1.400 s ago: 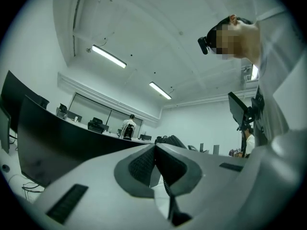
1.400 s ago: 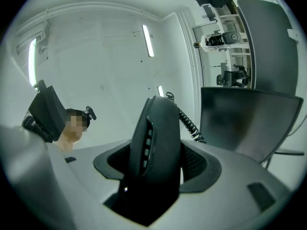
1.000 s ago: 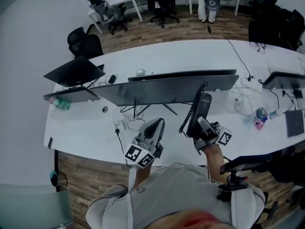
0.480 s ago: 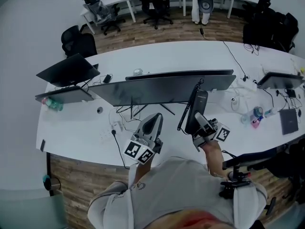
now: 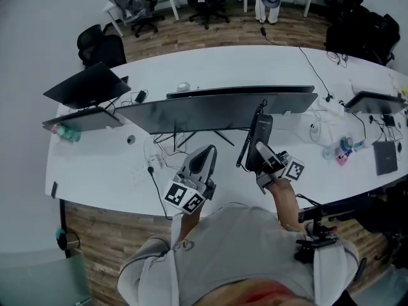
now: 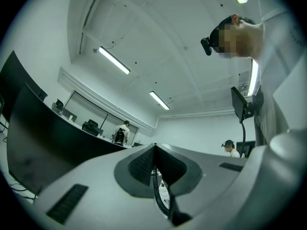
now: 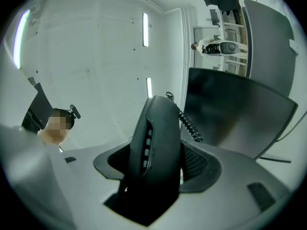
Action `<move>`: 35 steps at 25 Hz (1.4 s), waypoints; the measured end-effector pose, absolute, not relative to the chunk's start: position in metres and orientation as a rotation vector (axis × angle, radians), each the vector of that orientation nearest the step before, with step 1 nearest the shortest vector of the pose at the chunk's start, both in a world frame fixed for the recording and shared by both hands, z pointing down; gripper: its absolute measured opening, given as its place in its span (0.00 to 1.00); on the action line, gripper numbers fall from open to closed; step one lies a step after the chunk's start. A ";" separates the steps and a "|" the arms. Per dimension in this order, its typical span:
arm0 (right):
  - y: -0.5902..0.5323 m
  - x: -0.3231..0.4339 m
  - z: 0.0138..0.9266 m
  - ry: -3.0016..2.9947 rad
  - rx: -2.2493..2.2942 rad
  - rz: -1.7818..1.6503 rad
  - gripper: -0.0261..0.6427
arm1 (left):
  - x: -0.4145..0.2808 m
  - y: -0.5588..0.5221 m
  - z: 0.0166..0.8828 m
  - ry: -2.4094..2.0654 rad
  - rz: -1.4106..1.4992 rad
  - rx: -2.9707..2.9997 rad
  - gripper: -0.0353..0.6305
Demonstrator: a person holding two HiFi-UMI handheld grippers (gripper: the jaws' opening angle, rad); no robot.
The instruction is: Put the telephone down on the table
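Right tool (image 5: pixel 260 152) is clamped on the telephone (image 7: pixel 154 147); the black handset stands on end between the jaws, button side facing left in the right gripper view. From the head view the telephone sits over the near half of the white surface (image 5: pixel 102 171), right of centre and just in front of the right end of the wide dark monitor (image 5: pixel 217 110). I can't tell whether its lower end touches the surface. The coiled cord (image 5: pixel 243 153) hangs from the handset's far end down its left side. Left tool (image 5: pixel 204 156) is near, left of the telephone and apart from it. Its jaws are pressed together with nothing gripped, and it is tipped upward at the ceiling lights. A second dark screen (image 5: pixel 83 85) stands at the far left.
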State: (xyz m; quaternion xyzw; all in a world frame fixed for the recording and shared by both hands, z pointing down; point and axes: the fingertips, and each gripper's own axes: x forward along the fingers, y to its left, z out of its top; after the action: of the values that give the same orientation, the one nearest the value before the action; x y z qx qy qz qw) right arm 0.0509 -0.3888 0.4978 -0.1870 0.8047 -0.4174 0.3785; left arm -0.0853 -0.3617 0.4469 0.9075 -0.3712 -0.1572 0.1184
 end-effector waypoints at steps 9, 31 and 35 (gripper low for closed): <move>-0.412 0.023 0.636 2.259 -0.720 -1.305 0.48 | -0.087 -0.362 0.455 -1.054 -0.408 2.648 0.07; -0.364 0.037 0.929 2.442 -1.257 -1.918 0.48 | -0.106 -0.353 0.457 -1.170 -0.376 2.615 0.07; -0.362 0.044 0.942 2.484 -1.287 -1.888 0.48 | -0.103 -0.352 0.456 -1.158 -0.372 2.623 0.07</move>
State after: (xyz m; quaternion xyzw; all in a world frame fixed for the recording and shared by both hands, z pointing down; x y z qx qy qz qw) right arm 0.0443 -0.3621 0.9423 -0.3787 0.7310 -0.5556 -0.1163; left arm -0.1033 -0.3521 0.4562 0.9002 -0.3972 -0.1277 0.1247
